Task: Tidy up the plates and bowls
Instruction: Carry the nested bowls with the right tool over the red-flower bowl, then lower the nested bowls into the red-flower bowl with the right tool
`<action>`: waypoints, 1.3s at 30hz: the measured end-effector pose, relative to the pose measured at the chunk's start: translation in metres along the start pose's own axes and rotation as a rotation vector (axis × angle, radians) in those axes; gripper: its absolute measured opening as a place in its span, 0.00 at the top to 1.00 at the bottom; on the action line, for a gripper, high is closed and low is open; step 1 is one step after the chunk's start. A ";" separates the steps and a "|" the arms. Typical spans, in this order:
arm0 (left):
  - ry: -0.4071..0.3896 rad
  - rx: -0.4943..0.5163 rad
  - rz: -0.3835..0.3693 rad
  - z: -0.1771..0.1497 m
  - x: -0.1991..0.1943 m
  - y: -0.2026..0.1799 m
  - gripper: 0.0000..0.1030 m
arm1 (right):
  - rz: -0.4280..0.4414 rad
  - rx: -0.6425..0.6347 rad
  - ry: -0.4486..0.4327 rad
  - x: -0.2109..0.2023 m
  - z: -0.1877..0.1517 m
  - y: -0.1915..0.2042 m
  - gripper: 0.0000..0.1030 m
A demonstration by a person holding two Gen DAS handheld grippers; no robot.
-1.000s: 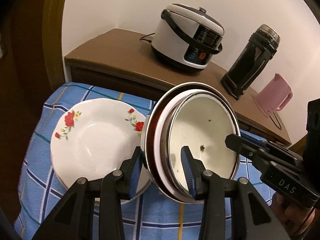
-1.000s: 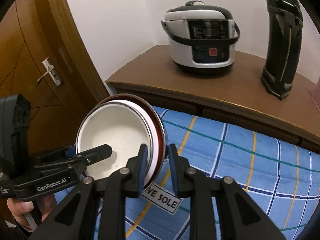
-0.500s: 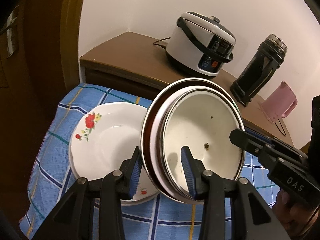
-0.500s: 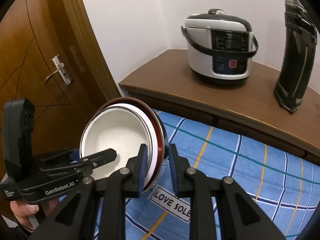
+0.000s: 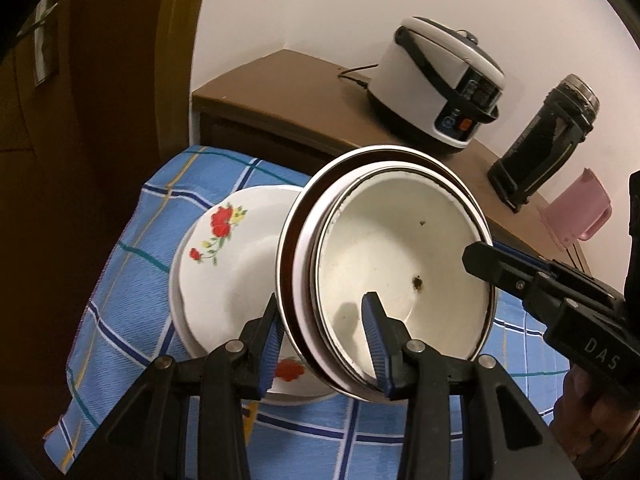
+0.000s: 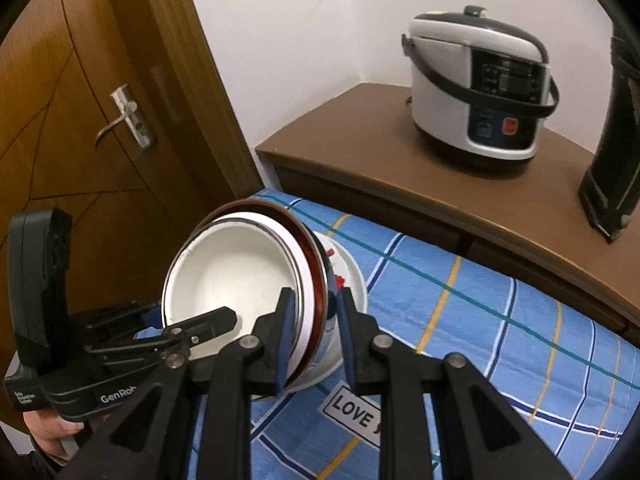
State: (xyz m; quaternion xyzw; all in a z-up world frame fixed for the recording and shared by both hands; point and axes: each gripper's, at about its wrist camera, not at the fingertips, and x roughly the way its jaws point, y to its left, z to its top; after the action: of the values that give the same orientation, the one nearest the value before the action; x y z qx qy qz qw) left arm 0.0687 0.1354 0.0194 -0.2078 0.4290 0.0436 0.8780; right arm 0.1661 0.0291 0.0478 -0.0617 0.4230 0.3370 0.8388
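Observation:
A nested stack of bowls (image 5: 400, 256), a white enamel one inside a white one inside a brown-rimmed one, hangs tilted in the air. My left gripper (image 5: 325, 328) is shut on its near rim, one finger inside the bowl and one behind. My right gripper (image 6: 316, 320) is shut on the opposite rim of the bowl stack (image 6: 232, 272). Just below and behind the stack lie white plates with red flowers (image 5: 228, 264) on the blue checked cloth (image 5: 132, 280). In the right wrist view the flowered plates (image 6: 354, 280) show only as an edge past the bowls.
Behind the clothed table runs a brown sideboard (image 5: 280, 84) with a rice cooker (image 5: 440, 88), a black thermos (image 5: 548, 140) and a pink jug (image 5: 576, 216). A wooden door (image 6: 80, 120) stands close on the left. A hand (image 6: 48, 432) holds the left gripper's handle.
Both grippers have carried the bowl stack leftward, so it now overlaps the flowered plates. Both grips are unchanged.

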 end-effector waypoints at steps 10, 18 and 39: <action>0.005 -0.031 0.026 0.000 0.004 0.017 0.60 | 0.005 -0.020 0.027 0.019 0.003 0.014 0.79; 0.010 -0.041 0.039 0.002 0.006 0.024 0.59 | 0.009 -0.031 0.048 0.026 0.006 0.021 0.79; 0.112 -0.033 0.022 0.000 0.022 0.029 0.60 | 0.008 -0.048 0.133 0.044 0.011 0.021 0.79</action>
State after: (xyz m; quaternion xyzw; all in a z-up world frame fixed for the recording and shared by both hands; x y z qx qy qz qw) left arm 0.0752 0.1591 -0.0069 -0.2196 0.4791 0.0485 0.8485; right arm 0.1782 0.0720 0.0255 -0.1022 0.4697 0.3454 0.8060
